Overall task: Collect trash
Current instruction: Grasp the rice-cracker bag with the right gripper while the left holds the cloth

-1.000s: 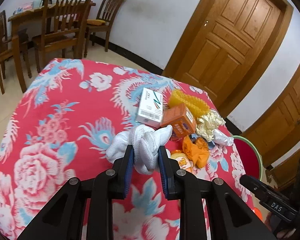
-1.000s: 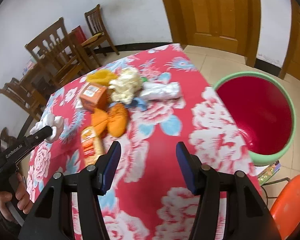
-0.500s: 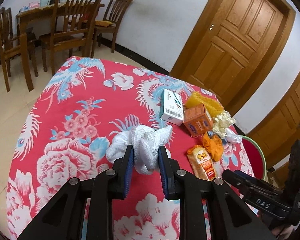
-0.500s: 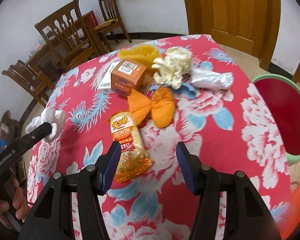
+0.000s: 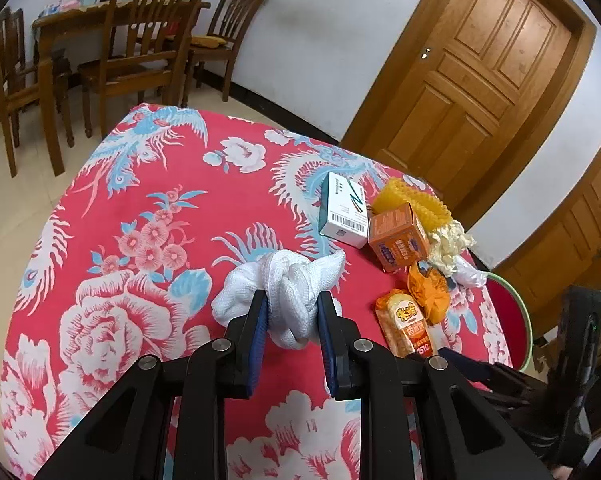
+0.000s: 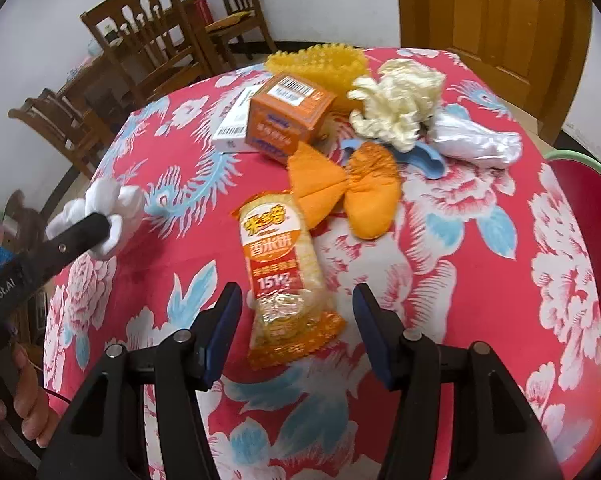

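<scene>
My left gripper (image 5: 291, 312) is shut on a knotted white cloth (image 5: 288, 284), held above the red flowered tablecloth (image 5: 148, 208); the same cloth (image 6: 112, 204) shows at the left of the right wrist view. My right gripper (image 6: 296, 304) is open and hovers over the lower end of an orange rice-cracker packet (image 6: 280, 256), its pads apart from the packet on both sides. Behind the packet lie an orange crumpled wrapper (image 6: 352, 188), an orange box (image 6: 290, 116), a white box (image 6: 232, 124), a yellow spiky piece (image 6: 320, 62), cream crumpled paper (image 6: 400, 104) and a white bag (image 6: 476, 144).
A red basin with a green rim (image 6: 584, 216) stands beyond the table's right edge. Wooden chairs (image 5: 140, 40) and a second table stand by the far wall; a wooden door (image 5: 480, 72) is behind. A hand (image 6: 24, 400) holds the left gripper's handle.
My right gripper has swung left from the red basin and come down over the rice-cracker packet. The left gripper has shifted slightly with the white cloth still in it.
</scene>
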The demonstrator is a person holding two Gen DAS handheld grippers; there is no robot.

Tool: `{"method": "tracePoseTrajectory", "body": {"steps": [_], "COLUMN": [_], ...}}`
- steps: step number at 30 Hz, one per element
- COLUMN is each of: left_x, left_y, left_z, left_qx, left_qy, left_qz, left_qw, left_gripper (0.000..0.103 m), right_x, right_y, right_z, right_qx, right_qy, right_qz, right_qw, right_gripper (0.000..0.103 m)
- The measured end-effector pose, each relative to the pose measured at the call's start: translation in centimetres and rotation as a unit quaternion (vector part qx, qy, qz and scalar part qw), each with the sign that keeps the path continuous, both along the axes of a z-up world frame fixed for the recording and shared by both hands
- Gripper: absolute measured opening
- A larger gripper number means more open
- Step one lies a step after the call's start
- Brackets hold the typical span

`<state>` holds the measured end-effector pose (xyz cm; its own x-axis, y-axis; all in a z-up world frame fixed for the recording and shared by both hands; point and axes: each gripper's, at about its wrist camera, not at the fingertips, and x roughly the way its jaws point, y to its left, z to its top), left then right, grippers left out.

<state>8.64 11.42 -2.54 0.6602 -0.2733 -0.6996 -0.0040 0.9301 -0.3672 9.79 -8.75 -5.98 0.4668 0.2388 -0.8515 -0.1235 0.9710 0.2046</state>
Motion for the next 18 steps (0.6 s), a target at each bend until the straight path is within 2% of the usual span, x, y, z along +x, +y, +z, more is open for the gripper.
{"method": "tracePoseTrajectory", "body": {"steps": [6, 8, 10, 12, 18], "left_x": [-0.5, -0.7, -0.9, -1.0, -2.0], "left_y": [-0.1, -0.2, -0.3, -0.4, -1.0], "left_z": [0.5, 0.7, 0.9, 1.1, 2.0], "left_qx": [0.004, 0.005, 0.005, 0.005, 0.009], "left_qy": [-0.003, -0.005, -0.005, -0.006, -0.015], "left_qz": [0.005, 0.006, 0.006, 0.006, 0.003], "left_qw": [1.0000, 1.0000, 1.0000, 1.0000, 0.9998], "left_gripper": [0.024, 0.024, 0.024, 0.024, 0.024], "right_x": [0.1, 0.0, -0.2, -0.2, -1.2], "right_y": [0.7, 0.9, 1.1, 1.1, 0.6], "right_z": [-0.1, -0.1, -0.1, -0.1, 0.2], "right_qx": [-0.013, -0.021, -0.033, -0.038, -0.020], "right_qy": [-0.013, -0.017, -0.022, -0.026, -0.026], "right_qz": [0.015, 0.018, 0.022, 0.025, 0.029], "right_qw": [1.000, 0.999, 0.999, 0.999, 0.999], "right_gripper": [0.059, 0.055, 0.046, 0.043, 0.041]}}
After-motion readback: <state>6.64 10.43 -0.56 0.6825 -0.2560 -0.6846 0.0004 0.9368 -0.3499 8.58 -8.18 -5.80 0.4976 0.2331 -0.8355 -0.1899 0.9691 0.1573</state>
